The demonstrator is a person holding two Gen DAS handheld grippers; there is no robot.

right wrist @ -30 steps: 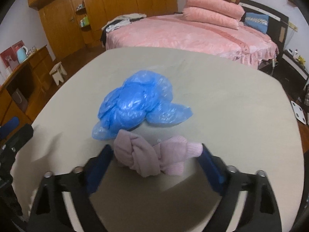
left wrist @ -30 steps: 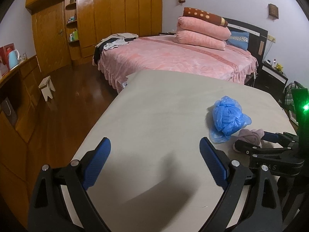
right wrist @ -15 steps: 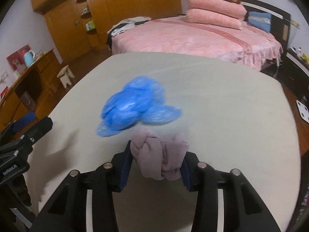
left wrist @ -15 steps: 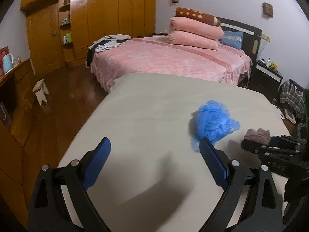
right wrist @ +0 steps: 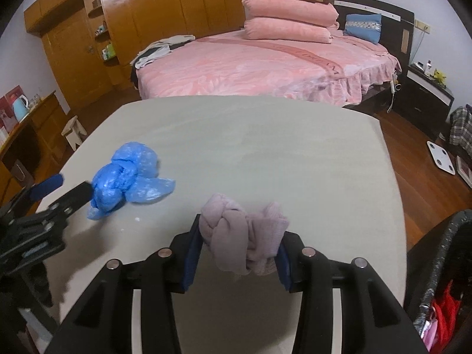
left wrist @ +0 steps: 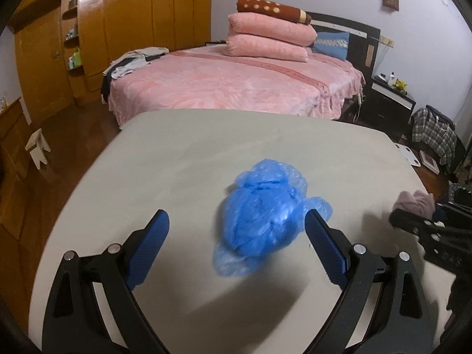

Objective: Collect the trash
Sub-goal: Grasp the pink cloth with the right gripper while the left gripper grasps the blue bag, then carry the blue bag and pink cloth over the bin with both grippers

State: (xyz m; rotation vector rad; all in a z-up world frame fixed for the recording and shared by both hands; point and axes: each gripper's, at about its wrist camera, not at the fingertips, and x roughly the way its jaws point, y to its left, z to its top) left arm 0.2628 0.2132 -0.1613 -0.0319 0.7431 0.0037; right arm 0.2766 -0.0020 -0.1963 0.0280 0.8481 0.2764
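A crumpled blue plastic bag [left wrist: 265, 209] lies on the grey table [left wrist: 183, 153]; it also shows in the right wrist view [right wrist: 124, 177]. My left gripper [left wrist: 237, 233] is open, its blue pads on either side of the bag's near part. My right gripper [right wrist: 237, 250] is shut on a knotted pink cloth [right wrist: 243, 243] and holds it above the table. The cloth [left wrist: 416, 202] and right gripper [left wrist: 424, 224] show at the right of the left wrist view.
A black-lined trash bin [right wrist: 442, 271] with red trash inside stands at the table's right edge. Beyond the table are a pink bed [left wrist: 236, 85], a wooden wardrobe [left wrist: 118, 29], a small stool [left wrist: 37, 147] and a scale [right wrist: 441, 156] on the floor.
My right gripper shut on the pink cloth, lifted it and moved right, away from the blue bag. My left gripper moved right until its open fingers straddle the bag.
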